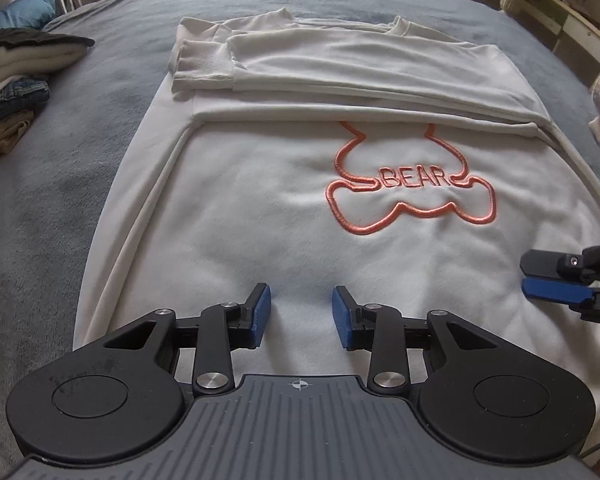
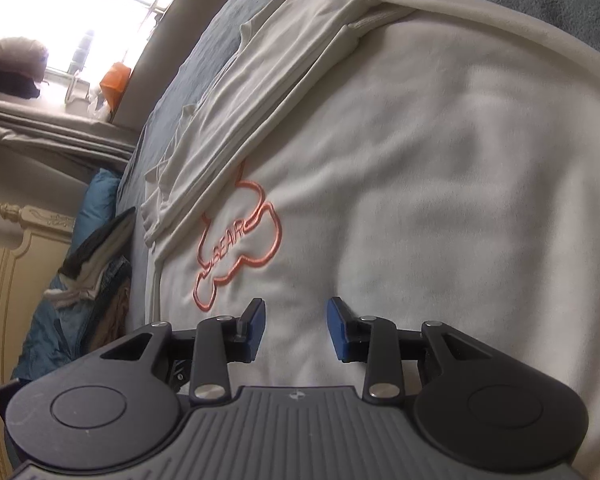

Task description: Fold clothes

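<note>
Your white sweatshirt [image 1: 260, 220] lies flat on the grey-blue bed [image 1: 60, 168], filling the middle of the left wrist view. Both sleeves [image 1: 340, 68] are folded across its upper part, in the top centre of the frame, the ribbed cuff [image 1: 204, 64] lying at the upper left. Below them the orange bear outline with the word BEAR [image 1: 412, 188] sits right of centre.

Your left gripper [image 1: 301, 312] is at the bottom centre of its frame, over the near part of the sweatshirt. Its jaws stand spread with a gap between the blue pads [image 1: 262, 312], and only bare white cloth shows through that gap; nothing is pinched.

Your right gripper [image 2: 296, 328] is at the bottom centre of its own view, also over the sweatshirt, jaws spread and pinching nothing. In the left wrist view it enters at the right edge, just above the cloth.

A stack of folded clothes [image 1: 12, 80] rests on the bed at the left edge, well apart from the sweatshirt. In the right wrist view a bright window [image 2: 80, 8] fills the upper left corner.
</note>
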`<state>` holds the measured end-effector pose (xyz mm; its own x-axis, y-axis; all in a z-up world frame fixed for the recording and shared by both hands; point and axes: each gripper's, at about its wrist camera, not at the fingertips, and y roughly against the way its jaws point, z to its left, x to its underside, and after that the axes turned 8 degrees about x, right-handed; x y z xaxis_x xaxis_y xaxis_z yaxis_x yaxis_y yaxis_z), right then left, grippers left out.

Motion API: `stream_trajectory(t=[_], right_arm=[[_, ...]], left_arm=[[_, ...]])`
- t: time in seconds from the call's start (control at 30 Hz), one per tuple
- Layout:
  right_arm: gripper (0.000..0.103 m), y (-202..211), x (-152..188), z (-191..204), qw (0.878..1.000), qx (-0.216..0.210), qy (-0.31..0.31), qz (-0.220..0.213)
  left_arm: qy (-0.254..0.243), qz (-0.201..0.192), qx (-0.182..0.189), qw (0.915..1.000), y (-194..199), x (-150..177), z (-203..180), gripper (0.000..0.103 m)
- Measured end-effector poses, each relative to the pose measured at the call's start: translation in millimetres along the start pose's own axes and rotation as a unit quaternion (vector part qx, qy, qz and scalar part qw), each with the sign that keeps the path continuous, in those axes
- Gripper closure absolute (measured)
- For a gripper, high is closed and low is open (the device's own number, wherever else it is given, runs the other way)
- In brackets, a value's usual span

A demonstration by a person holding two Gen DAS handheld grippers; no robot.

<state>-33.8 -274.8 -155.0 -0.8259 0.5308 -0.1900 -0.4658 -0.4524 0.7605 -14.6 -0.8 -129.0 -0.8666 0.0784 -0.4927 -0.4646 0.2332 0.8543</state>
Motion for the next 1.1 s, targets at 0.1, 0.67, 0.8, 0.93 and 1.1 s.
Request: stream_trajectory(t=[0.1, 0.67, 0.8, 0.93, 1.1], right_arm=[[0.067, 2.3, 4.5, 1.0, 1.000, 0.005, 0.018, 0.002], [0.067, 18.8, 34.5, 9.7, 0.989, 0.041, 0.143, 0.002], [0.067, 21.7, 42.3, 14.9, 0.983, 0.055, 0.175, 0.000], [0.067, 24.0, 55.4, 23.9, 0.971, 0.078, 0.227, -0.006], [0.066, 29.1, 74.5, 30.7, 0.955, 0.100, 0.279, -0.018]], left_arm=[[0.009, 0.000, -0.001, 1.0000, 0.3, 1.5, 1.3, 0.065], [0.018, 0.001, -0.036, 0.9992, -0.2, 12.8, -3.7, 0.034], [0.019, 0.000, -0.041, 0.9990, -0.3, 13.9, -3.6, 0.030], [0.022, 0.001, -0.046, 0.9987, -0.6, 14.9, -3.0, 0.025], [0.028, 0.002, -0.054, 0.9981, -1.5, 15.9, -1.8, 0.017]])
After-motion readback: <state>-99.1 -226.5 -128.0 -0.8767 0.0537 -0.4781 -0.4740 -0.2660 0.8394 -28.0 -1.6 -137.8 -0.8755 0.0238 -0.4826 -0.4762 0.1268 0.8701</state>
